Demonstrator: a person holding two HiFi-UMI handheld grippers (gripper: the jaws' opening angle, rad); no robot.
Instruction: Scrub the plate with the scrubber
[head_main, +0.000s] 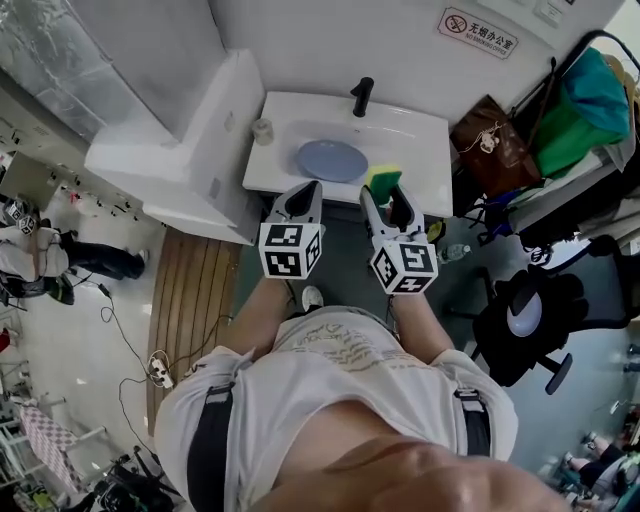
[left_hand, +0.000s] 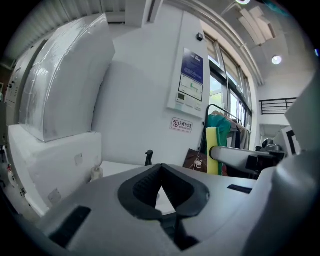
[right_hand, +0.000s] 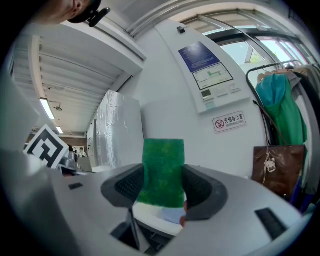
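Observation:
A round blue-grey plate lies in the basin of a white sink counter, just in front of a black tap. My right gripper hovers at the counter's near edge, shut on a green and yellow scrubber. In the right gripper view the scrubber's green face stands upright between the jaws, with the plate low behind it. My left gripper is beside it, to the left, shut and empty. The left gripper view shows its jaws closed, with the tap beyond.
A small cup stands on the counter's left corner. A big white wrapped block adjoins the sink on the left. To the right are a brown bag, hanging green clothes and a black chair. Wooden slats cover the floor at left.

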